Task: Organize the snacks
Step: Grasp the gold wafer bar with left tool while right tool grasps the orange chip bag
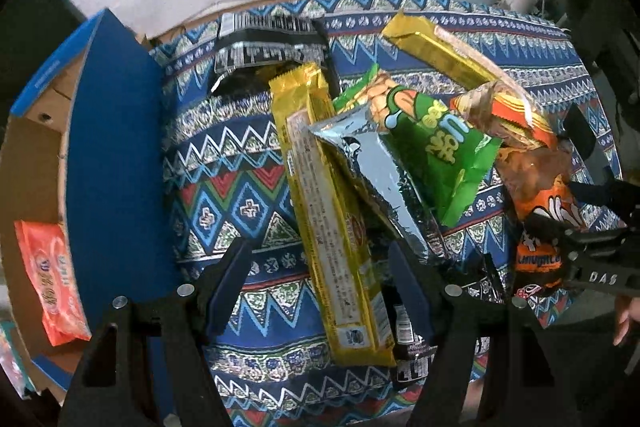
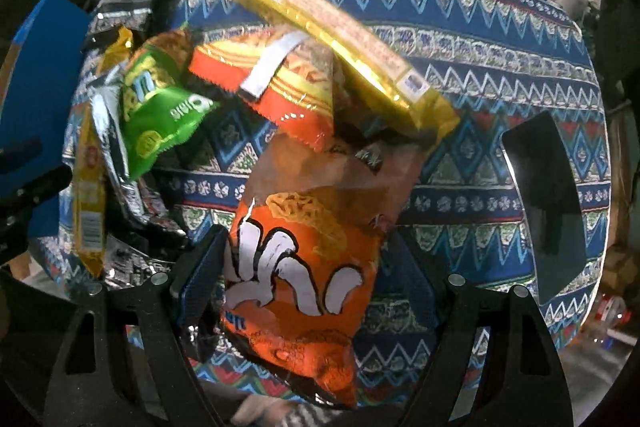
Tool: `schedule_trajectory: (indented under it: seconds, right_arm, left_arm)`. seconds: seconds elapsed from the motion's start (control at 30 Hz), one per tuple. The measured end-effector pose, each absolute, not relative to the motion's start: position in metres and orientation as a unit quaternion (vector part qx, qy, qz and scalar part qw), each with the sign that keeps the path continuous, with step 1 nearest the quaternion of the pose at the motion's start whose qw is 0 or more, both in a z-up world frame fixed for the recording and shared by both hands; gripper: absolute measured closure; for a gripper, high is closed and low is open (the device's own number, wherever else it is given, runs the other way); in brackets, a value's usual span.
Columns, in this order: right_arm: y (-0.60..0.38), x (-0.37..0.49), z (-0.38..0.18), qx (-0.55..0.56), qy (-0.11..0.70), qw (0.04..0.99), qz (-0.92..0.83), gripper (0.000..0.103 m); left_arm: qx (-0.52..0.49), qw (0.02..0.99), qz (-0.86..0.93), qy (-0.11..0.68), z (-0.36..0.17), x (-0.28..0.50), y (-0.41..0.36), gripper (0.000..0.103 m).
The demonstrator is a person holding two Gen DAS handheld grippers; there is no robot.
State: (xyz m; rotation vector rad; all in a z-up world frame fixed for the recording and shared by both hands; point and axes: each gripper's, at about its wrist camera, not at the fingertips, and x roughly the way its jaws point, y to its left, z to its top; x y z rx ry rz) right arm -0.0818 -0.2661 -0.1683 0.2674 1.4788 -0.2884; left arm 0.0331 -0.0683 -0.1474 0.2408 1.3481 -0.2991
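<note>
Item: right gripper (image 2: 308, 267), jaws standing wide and straddling the orange snack bag (image 2: 296, 267); pads are not seen pressing on it, so nothing is being held. The bag is lying flat on the patterned counter (image 2: 500, 99), its long axis running from the near edge up and slightly right, its far end tucked under the red-orange packet (image 2: 280, 83) and the gold bar (image 2: 340, 39).

Item: left gripper (image 1: 320, 279), jaws likewise standing wide, hanging over the long yellow pack (image 1: 332, 211). The pack is pointing away from the camera and leaning a little left, the silver foil pouch (image 1: 384, 183) and green bag (image 1: 436, 139) overlapping its right flank. No contact is visible.

Item: blue-sided box (image 1: 116, 155), sitting at the left edge of the counter, one orange-pink packet (image 1: 52, 275) already inside; judged the likely destination.

Handling note: each gripper is best closing across the short width of its item, near mid-length, so it is hanging balanced. The orange bag probably needs drawing toward the near edge first, freeing its covered end.
</note>
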Motion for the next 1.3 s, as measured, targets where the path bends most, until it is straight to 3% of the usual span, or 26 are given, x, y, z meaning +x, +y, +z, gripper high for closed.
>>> schedule_trajectory:
  seconds: [0.43, 0.67, 0.7, 0.83, 1.3]
  right_arm:
    - [-0.26, -0.081, -0.208, 0.074, 0.691, 0.709, -0.121, 0.023]
    - [-0.247, -0.084, -0.205, 0.033, 0.683, 0.72, -0.113, 0.043]
    - [-0.245, -0.085, -0.203, 0.037, 0.682, 0.722, -0.11, 0.044]
    - [-0.247, -0.089, -0.192, 0.048, 0.676, 0.728, -0.104, 0.046]
    - [-0.246, -0.075, -0.12, 0.053, 0.627, 0.774, -0.071, 0.047]
  left_arm:
    - [0.09, 0.747, -0.124, 0.647, -0.179, 0.05, -0.07, 0.031]
    - [0.095, 0.749, -0.118, 0.645, -0.194, 0.054, -0.07, 0.031]
    - [0.098, 0.753, -0.12, 0.639, -0.194, 0.053, -0.07, 0.032]
    - [0.11, 0.756, -0.138, 0.631, -0.195, 0.051, -0.079, 0.064]
    - [0.123, 0.766, -0.137, 0.616, -0.17, 0.027, -0.064, 0.074]
